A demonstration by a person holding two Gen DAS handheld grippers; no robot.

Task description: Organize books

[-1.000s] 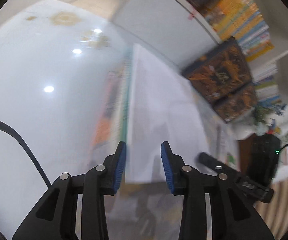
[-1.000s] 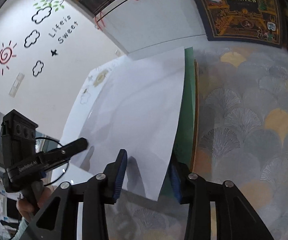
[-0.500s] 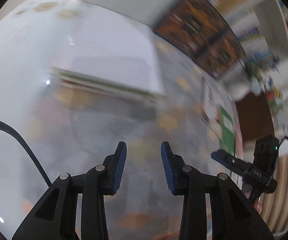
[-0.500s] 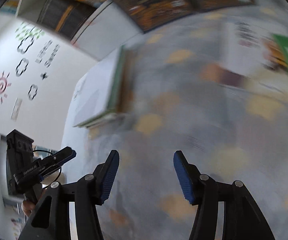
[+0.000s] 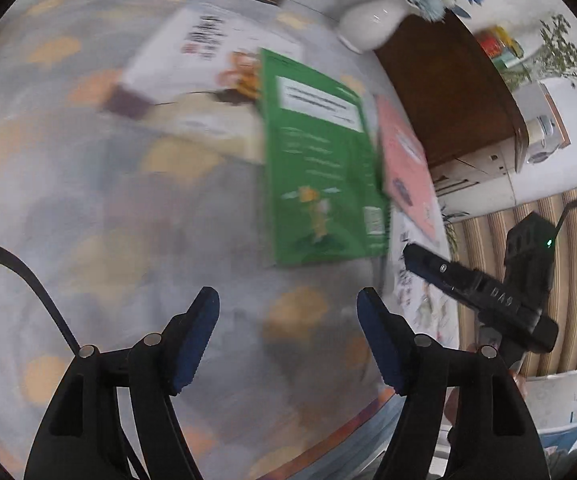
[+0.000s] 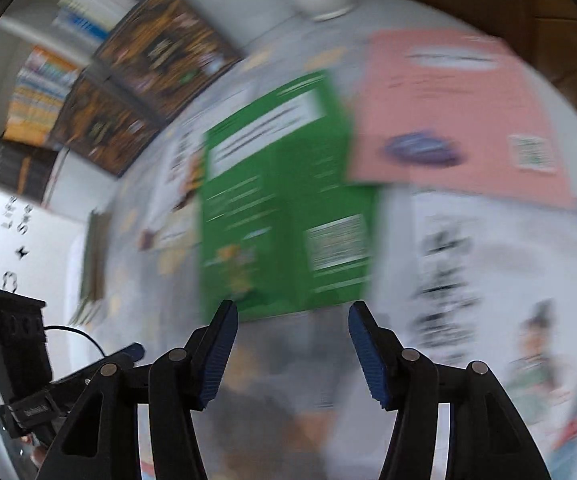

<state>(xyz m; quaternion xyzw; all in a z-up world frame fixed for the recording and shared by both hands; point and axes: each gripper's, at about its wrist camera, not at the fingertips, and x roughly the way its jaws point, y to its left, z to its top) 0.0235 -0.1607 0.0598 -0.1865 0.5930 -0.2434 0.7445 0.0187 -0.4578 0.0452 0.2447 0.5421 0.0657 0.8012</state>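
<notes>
While both frames are motion-blurred, the layout is readable. The left gripper (image 5: 287, 336) hangs above the surface (image 5: 100, 208) with its jaws apart and nothing between them; the right gripper (image 6: 290, 346) does likewise, jaws apart and empty.

The green book (image 5: 320, 168) lies flat on the surface, ahead of both grippers. In the right wrist view its near edge sits just beyond the fingertips (image 6: 224, 324), not touching them.

Adjacent books:
- A pink book (image 5: 406, 164) lies just beside the green book (image 6: 284, 200) on its right, and in the right wrist view the pink book (image 6: 456, 112) overlaps the green cover's corner.
- A white book (image 5: 208, 76) lies to the left of the green one, partly under its edge.
- A second white book with black print (image 6: 468, 272) lies below the pink one, to the right of the right gripper.

Background — dark ornate volumes (image 6: 148, 72) stand at the far edge of the surface, and a white vase (image 5: 372, 20) stands near a brown cabinet (image 5: 452, 92). Each wrist view shows the other gripper's black body at the frame edge.
</notes>
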